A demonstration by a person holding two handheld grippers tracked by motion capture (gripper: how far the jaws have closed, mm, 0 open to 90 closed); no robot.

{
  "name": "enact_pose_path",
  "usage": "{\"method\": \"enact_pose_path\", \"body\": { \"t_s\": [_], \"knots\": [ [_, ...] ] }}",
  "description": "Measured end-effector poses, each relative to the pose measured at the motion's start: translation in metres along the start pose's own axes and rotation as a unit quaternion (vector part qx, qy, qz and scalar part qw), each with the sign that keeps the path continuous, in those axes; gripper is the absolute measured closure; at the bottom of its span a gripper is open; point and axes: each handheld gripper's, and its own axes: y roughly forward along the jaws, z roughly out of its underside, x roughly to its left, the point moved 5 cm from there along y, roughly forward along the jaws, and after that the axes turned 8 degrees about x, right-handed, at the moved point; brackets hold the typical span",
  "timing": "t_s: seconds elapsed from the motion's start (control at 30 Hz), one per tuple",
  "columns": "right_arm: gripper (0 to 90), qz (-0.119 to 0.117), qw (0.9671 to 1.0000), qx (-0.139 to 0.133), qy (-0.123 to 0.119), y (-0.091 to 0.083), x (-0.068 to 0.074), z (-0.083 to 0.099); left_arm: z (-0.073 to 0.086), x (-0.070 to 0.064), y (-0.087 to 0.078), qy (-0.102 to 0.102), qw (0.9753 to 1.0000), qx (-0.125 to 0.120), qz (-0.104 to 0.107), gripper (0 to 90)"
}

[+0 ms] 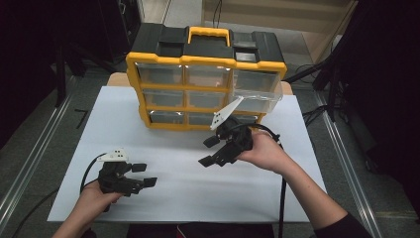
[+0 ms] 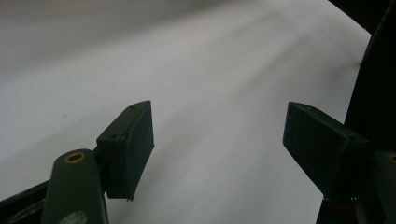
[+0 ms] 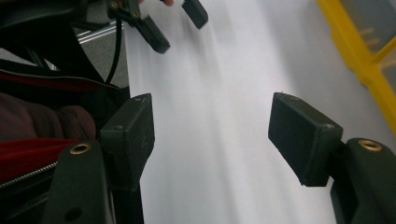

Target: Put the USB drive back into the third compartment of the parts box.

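Right now both tongs sit over a white table [image 1: 173, 198], and both have their jaws wide apart with nothing between them. Left tongs [image 1: 144, 174] are low and near the person, held by the left hand [image 1: 94, 198]. Right tongs [image 1: 210, 151] are farther up, just in front of a yellow and black drawer box [image 1: 205, 62], held by the right hand [image 1: 267, 151]. One clear drawer [image 1: 257, 99] just behind the right tongs sticks out a bit. What is inside the drawers is too blurry to tell. Both arms are cut off at the bottom edge.
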Motion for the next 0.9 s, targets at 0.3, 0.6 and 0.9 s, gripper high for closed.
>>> {"method": "enact_pose_path", "body": {
  "t_s": [0.3, 0.6, 0.9],
  "knots": [
    [28.6, 0.002, 1.0, -0.006, 0.005, 0.021, -0.003, 0.02, 0.0, -0.001, 0.0, 0.003, 1.0, 0.002, -0.001, 26.0],
    [28.2, 0.004, 0.9997, -0.014, 0.018, 0.032, -0.006, 0.039, 0.0, -0.001, 0.001, 0.004, 1.0, 0.003, -0.001, 26.0],
    [27.9, 0.013, 0.9986, -0.028, 0.043, 0.043, -0.013, 0.068, 0.0, -0.001, 0.001, 0.002, 1.0, 0.003, -0.001, 26.0]
  ]
}}
